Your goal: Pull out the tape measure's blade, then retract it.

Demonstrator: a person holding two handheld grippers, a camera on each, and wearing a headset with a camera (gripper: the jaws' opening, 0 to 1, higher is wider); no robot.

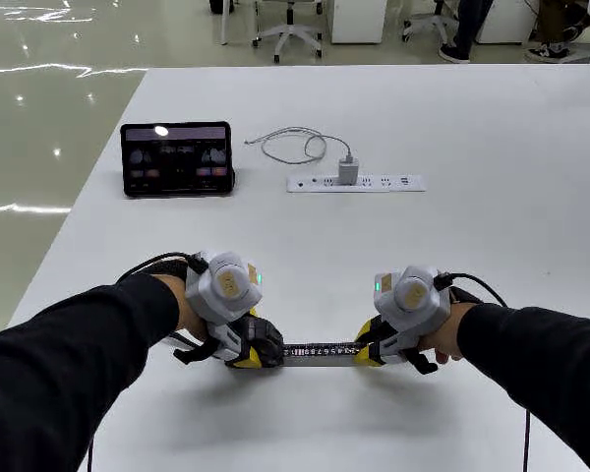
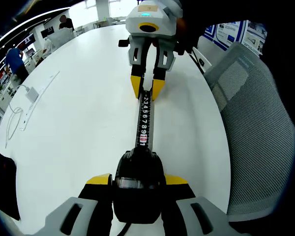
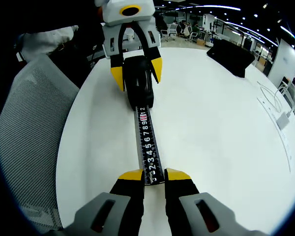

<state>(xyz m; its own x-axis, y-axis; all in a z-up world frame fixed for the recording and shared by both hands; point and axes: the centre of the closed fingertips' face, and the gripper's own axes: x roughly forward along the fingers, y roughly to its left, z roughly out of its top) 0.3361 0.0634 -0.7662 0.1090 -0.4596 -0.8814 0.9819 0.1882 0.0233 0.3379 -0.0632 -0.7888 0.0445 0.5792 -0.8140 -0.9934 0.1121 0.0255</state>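
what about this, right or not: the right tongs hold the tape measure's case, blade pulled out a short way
Not right: the left tongs hold the case, as the left gripper view shows. The blade is pulled out a short way.

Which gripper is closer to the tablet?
Left. The left gripper, shut on the tape measure case, lies nearly straight below the tablet in the head view; the right gripper, pinching the blade, sits farther to the side.

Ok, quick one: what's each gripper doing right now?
Left gripper: closed on the tape measure case.
Right gripper: closed on the tip of the blade.
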